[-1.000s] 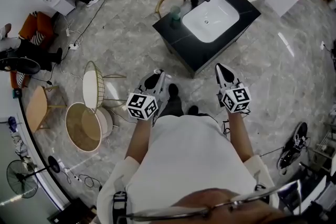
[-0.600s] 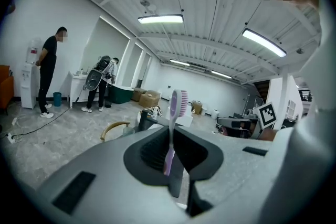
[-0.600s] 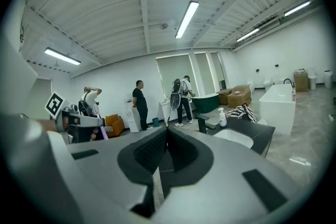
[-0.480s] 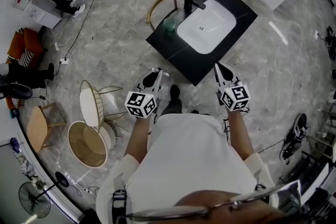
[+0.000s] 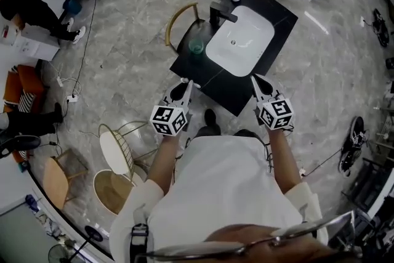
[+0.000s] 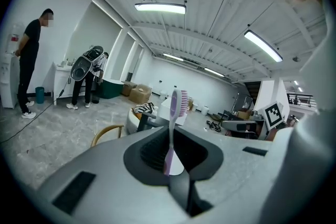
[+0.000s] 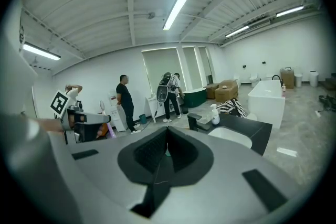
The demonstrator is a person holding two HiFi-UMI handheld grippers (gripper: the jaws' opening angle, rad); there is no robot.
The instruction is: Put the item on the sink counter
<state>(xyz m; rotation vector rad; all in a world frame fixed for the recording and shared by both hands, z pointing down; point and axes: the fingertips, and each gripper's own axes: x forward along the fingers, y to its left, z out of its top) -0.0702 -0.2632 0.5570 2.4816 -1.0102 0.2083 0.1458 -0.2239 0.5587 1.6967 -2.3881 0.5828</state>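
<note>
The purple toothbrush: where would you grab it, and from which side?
By the lower handle, as the left gripper holds it now, with the jaws shut on the slim stem from both sides. The toothbrush stands upright with its bristle head up and free, so it can probably be laid on the sink counter without the bristles being touched.

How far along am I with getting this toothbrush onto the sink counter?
Done: the toothbrush is picked up, clamped upright in the left tongs. In hand: those tongs hover at the near edge of the black sink counter. Left: lower the toothbrush onto the counter's bare top and open the tongs.
</note>
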